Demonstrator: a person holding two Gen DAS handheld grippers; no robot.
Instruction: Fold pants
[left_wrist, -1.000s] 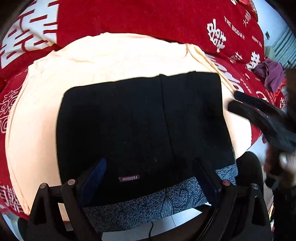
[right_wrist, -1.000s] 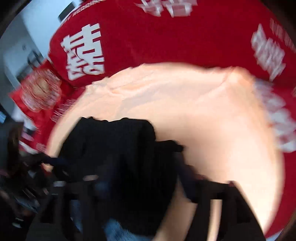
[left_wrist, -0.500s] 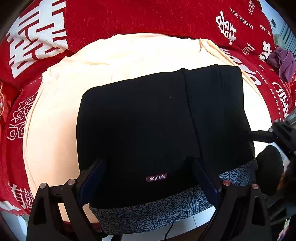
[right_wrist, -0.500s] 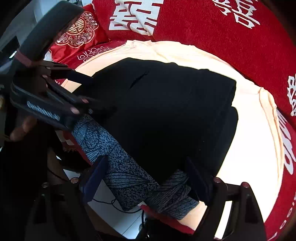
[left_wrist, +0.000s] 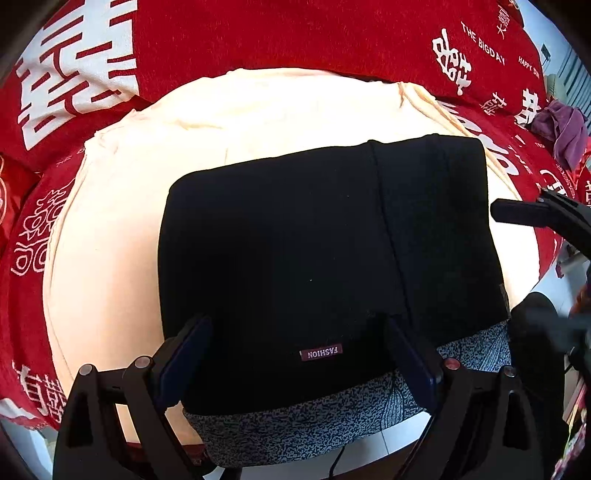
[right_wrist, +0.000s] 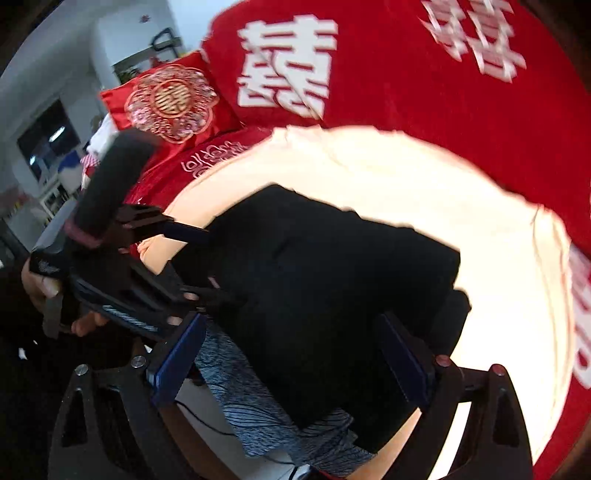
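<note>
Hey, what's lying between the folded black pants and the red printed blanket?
A cream cloth lies under the folded black pants, over the red printed blanket, in both wrist views.

One pair of black pants (left_wrist: 295, 251), one cream cloth (left_wrist: 110, 229), one red blanket (left_wrist: 295, 37), two grippers: left gripper (left_wrist: 295, 362), right gripper (right_wrist: 291, 358).

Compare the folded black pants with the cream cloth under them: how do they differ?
The folded black pants are dark and form a compact thick rectangle; the cream cloth is pale and spreads as a wide single sheet, showing beyond them on three sides. The pants carry a small FASHION label and a grey patterned lining at the near edge; the cloth is plain. Both lie flat on the red bedspread.
</note>
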